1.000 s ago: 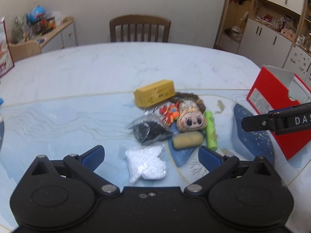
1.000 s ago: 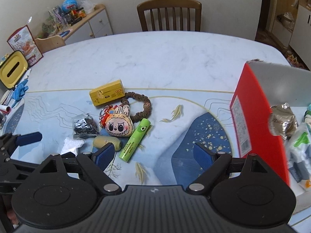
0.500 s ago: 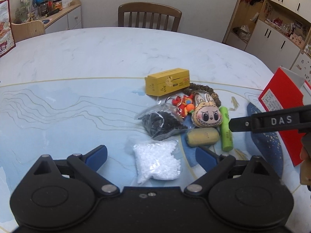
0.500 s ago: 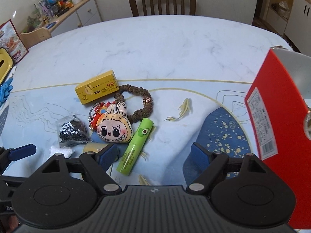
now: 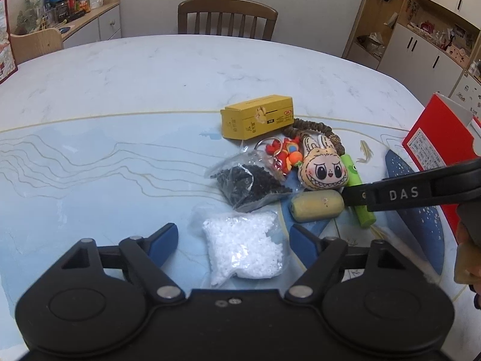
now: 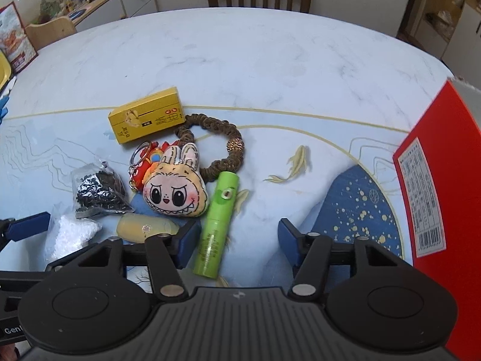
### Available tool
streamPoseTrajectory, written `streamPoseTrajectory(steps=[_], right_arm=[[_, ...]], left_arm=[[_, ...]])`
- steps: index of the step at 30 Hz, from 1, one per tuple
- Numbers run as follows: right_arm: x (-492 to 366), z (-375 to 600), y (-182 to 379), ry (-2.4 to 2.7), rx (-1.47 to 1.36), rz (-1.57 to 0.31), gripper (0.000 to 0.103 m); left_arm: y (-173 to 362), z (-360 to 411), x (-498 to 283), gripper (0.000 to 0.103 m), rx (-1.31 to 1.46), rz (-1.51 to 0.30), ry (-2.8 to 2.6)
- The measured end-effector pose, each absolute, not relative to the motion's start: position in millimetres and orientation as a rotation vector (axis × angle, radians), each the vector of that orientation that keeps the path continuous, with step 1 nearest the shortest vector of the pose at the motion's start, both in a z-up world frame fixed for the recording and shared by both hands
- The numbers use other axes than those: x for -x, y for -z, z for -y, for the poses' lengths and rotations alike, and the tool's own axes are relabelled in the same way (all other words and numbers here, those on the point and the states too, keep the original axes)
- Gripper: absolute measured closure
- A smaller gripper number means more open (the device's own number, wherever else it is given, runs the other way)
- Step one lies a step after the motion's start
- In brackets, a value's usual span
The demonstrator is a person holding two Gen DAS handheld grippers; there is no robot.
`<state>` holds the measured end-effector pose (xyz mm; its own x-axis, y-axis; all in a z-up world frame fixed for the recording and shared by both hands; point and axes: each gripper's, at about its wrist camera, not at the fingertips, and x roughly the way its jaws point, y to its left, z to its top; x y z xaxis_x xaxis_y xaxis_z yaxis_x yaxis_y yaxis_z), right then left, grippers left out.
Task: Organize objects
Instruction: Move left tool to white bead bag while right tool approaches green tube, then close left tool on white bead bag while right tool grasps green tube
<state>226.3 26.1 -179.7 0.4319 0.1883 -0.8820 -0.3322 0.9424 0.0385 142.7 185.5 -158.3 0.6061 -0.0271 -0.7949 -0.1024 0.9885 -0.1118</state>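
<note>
A cluster of small items lies on the table mat. My left gripper (image 5: 233,245) is open, its fingers straddling a bag of white beads (image 5: 245,248). Beyond lie a bag of black beads (image 5: 249,185), a yellowish capsule (image 5: 315,206), a bunny-face plush (image 5: 321,168), a red keychain (image 5: 284,156), a yellow box (image 5: 258,115) and a brown braided ring (image 6: 216,144). My right gripper (image 6: 236,242) is open low over the table, with the near end of a green tube (image 6: 218,221) between its fingers. A red box (image 6: 442,195) stands at the right.
A wooden chair (image 5: 227,19) stands at the table's far edge. A sideboard (image 5: 87,21) with clutter is at the back left, cupboards (image 5: 427,30) at the back right. A person's hand (image 5: 467,258) shows at the right edge of the left wrist view.
Both grippers have moved forward and down toward the cluster. The white bead bag now sits between my left fingers, and the green tube's end has come between my right fingers.
</note>
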Motion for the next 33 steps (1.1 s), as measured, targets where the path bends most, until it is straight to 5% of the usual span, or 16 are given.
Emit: streamPoseTrajectory(steps=[13,21,33], right_arm=[[-223.9,-27.7,179.1,-0.319,0.173,-1.049,0.087],[-218.3,-16.6,172.5,-0.312,0.116,-1.034,0.087],[-192.2,6.2,140.4,-0.354,0.004,-1.028,0.087]], left_arm=[[156.2,-183.3,-139.4,0.047,0.144,-0.919,-0.048],[153.2,-183.8,-138.8,0.065,0.168,-0.945,-0.050],[136.0,-177.5,-127.0,0.068,0.212,-0.944,-0.047]])
